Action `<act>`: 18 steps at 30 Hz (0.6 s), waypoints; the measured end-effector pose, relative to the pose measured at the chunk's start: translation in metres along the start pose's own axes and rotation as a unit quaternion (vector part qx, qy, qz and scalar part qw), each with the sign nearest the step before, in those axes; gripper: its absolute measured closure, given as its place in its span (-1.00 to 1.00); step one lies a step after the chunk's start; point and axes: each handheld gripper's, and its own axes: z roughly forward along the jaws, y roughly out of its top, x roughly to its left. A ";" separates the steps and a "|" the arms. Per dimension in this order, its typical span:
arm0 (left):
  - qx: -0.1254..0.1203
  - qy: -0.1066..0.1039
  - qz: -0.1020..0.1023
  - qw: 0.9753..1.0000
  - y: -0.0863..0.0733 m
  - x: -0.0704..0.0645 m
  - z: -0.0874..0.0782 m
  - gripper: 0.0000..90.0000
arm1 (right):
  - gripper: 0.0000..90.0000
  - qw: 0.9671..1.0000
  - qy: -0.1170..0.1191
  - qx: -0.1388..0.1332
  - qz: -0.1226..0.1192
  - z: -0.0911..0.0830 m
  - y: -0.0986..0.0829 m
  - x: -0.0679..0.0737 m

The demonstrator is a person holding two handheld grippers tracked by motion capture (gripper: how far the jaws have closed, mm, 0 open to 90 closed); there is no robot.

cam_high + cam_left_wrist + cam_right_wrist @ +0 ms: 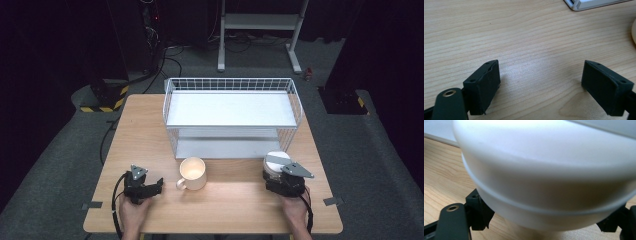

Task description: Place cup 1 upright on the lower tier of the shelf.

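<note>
In the high view, a wooden table (235,200) carries a white wire rack (231,115) with two shelves at its far middle. A cream mug (193,173) stands just in front of the rack, its handle turned toward the near left. A white bowl (276,164) sits at the rack's near right corner, and the right gripper (286,184) is pressed up against its near side, its grey plate reaching over the bowl's rim. The left gripper (142,187) rests on the table to the left of the mug, apart from it, jaws pointing toward the mug.

In the left gripper view, the left gripper (541,82) has its two black jaws spread wide with only bare wood between them. The edge of the mug (633,31) shows at the far right and a corner of the rack (584,4) at the top.

In the right gripper view, the bowl (549,182) looms very close, its rounded white wall sitting between the jaws of the right gripper (546,220). The jaws stand on either side of its lower part; whether they press on it or merely flank it cannot be told, since the bowl hides the contact.
</note>
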 end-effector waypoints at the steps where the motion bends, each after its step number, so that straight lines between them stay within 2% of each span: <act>1: 0.000 0.000 0.000 1.000 0.000 0.000 0.000 -0.66 | -0.58 1.000 0.000 0.000 0.000 0.000 0.000 0.000; 18: 0.000 0.000 0.001 1.000 0.000 0.000 0.000 -0.65 | -0.59 1.000 0.008 -0.007 -0.003 -0.003 0.009 0.002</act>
